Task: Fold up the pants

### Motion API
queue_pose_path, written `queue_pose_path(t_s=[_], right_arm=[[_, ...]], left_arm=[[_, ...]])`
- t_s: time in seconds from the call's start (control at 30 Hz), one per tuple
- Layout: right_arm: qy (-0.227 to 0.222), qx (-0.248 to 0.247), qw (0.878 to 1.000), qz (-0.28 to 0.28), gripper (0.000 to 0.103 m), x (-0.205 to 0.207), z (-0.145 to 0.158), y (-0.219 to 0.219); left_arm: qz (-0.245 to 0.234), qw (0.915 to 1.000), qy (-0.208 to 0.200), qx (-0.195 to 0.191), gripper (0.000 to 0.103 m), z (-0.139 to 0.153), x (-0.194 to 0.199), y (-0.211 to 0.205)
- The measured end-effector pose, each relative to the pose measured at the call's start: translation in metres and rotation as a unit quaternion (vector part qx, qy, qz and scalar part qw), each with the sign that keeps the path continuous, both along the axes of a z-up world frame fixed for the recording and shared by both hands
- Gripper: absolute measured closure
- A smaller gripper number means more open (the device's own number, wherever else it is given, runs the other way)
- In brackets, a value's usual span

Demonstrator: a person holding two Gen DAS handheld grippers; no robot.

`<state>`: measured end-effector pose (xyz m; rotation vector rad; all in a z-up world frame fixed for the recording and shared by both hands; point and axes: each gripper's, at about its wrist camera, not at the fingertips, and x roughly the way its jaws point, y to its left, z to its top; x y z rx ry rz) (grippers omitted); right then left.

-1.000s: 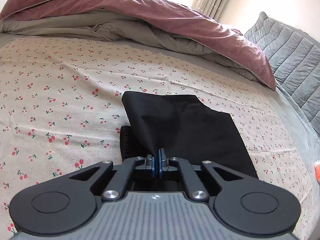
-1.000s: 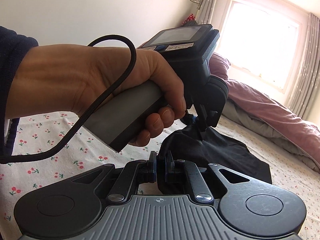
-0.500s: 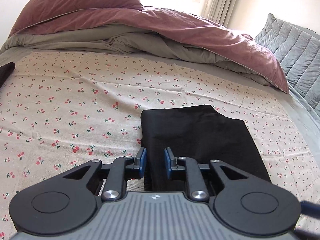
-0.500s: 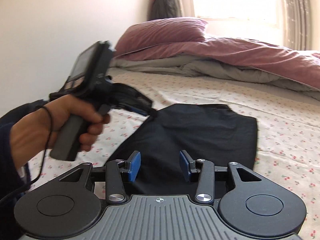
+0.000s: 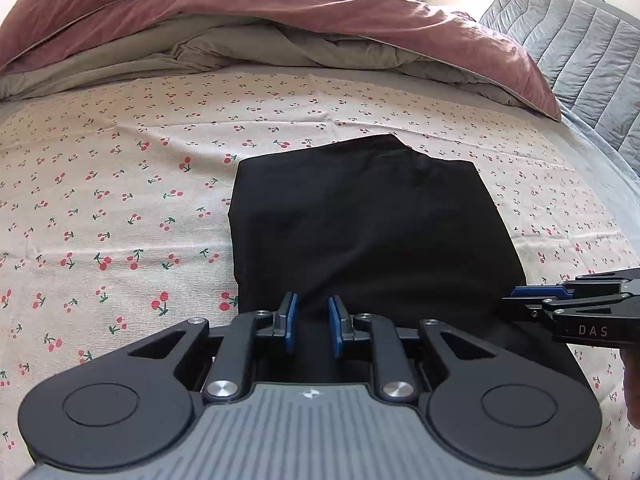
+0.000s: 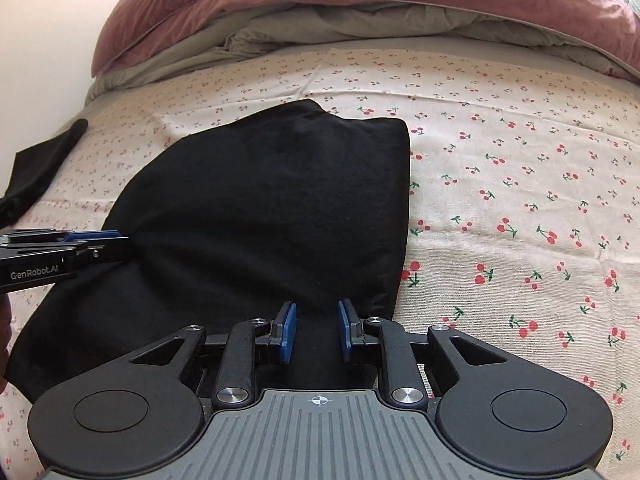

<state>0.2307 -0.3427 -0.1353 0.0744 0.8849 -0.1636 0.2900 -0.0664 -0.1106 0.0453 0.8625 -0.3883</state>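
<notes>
I have the black pants [image 5: 368, 232] lying folded into a compact block on the cherry-print sheet [image 5: 120, 184], nearer to me than the heaped pink duvet [image 5: 280, 12] at the far end. The step in hand, as I judge it, is taking the near edge for another fold, or tidying it. To do it well I want both grippers to bite the near edge at matching spots left and right, catching every layer, then carry it evenly so the far corners meet square and no bulge stays in the middle.

The left gripper [image 5: 313, 326] sits over the near left part of the pants, jaws parted a little, pads clear of the cloth as far as I can tell. The right gripper [image 6: 317, 330] is over the near right part; its jaws have just been closing, yet a gap remains and nothing is pinched.
</notes>
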Motion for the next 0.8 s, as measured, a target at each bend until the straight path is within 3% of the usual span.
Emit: queue_pose_path(t_s=[0.23,0.27,0.3,0.37,0.43,0.53,0.57,0.7,0.8], right_arm=[[-0.011,0.024,1.000,-0.008,0.081,-0.006,0.007,-0.006],[-0.019,0.034,0.999,-0.018,0.079,-0.008,0.013,-0.009],[-0.036,0.044,0.998,-0.032,0.076,-0.012,0.022,-0.014],[-0.063,0.055,0.995,-0.047,0.076,-0.021,0.036,-0.023],[-0.075,0.063,0.993,-0.065,0.070,-0.026,0.043,-0.034],[-0.059,0.082,0.991,-0.083,0.069,-0.027,0.037,-0.047],[-0.051,0.095,0.991,-0.084,0.069,-0.026,0.033,-0.049],[-0.040,0.118,0.988,-0.089,0.057,-0.022,0.025,-0.055],[-0.033,0.137,0.986,-0.089,0.054,-0.019,0.017,-0.058]], left_arm=[[0.016,0.9997,0.011,-0.012,0.076,0.010,0.002,0.009],[0.034,0.9992,0.010,-0.020,0.064,0.014,0.004,0.016],[0.054,0.9981,0.007,-0.028,0.040,0.018,0.006,0.026],[0.103,0.9937,0.002,-0.045,0.022,0.022,0.012,0.046],[0.116,0.9893,0.027,-0.085,0.022,0.017,0.021,0.060],[0.118,0.9727,0.112,-0.166,0.022,-0.003,0.032,0.071],[0.119,0.9703,0.126,-0.168,0.022,-0.009,0.034,0.070],[0.098,0.9804,0.105,-0.134,0.018,-0.009,0.032,0.051],[0.058,0.9816,0.112,-0.143,0.013,-0.012,0.033,0.039]])
